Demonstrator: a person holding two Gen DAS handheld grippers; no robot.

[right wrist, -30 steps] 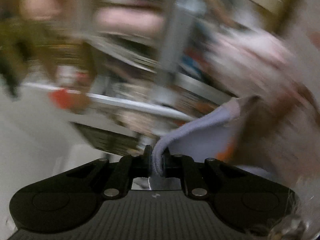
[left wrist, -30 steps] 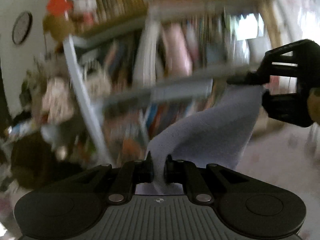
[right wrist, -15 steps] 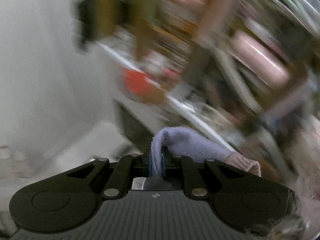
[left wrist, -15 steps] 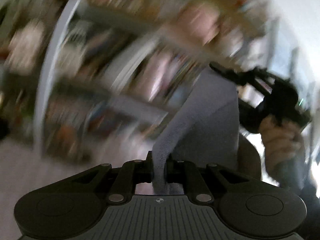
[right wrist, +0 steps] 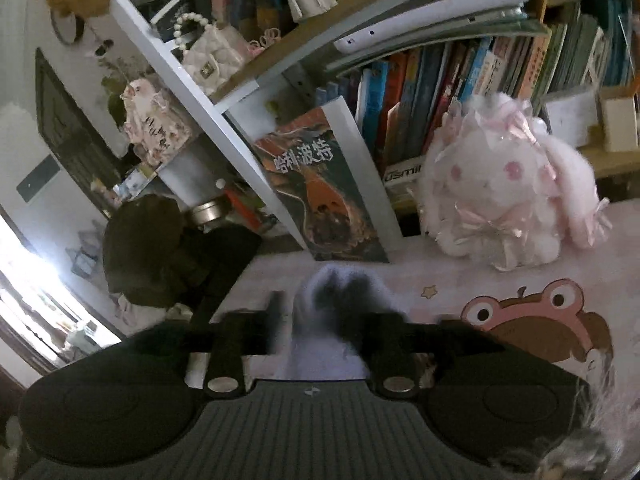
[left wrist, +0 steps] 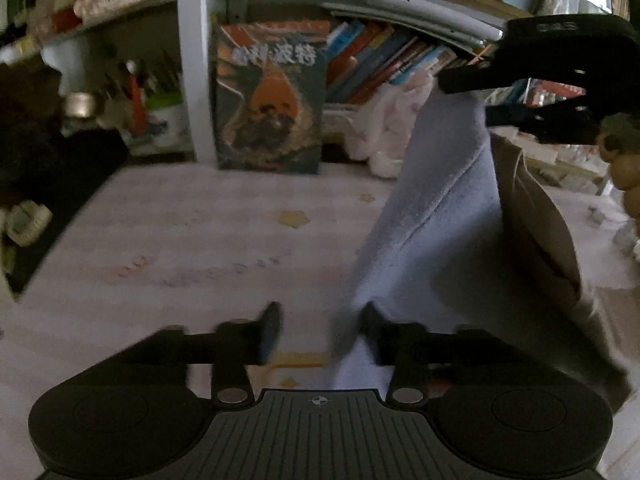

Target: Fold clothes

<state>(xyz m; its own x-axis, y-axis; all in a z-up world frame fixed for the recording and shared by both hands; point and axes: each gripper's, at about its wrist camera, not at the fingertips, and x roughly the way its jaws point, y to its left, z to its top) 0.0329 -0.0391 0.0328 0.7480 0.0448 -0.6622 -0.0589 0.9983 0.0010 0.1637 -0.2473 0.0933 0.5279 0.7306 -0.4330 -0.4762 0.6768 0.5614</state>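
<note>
Overhead, bookshelves (right wrist: pixel 460 72) back the pink desk mat (left wrist: pixel 200 248); both grippers' fingers opening around lilac garment (left wrist: pixel 432 232).

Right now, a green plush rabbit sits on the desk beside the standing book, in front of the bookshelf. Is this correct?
Not quite: the plush rabbit is pink and white, not green, as the right wrist view shows. It does sit on the desk beside the standing book, before the bookshelf.

My left gripper (left wrist: pixel 318 330) and right gripper (right wrist: pixel 316 320), clamped on the lavender cloth (left wrist: pixel 432 216) before, are now opening; I've swung both down toward the pink tabletop (left wrist: pixel 180 232).
</note>
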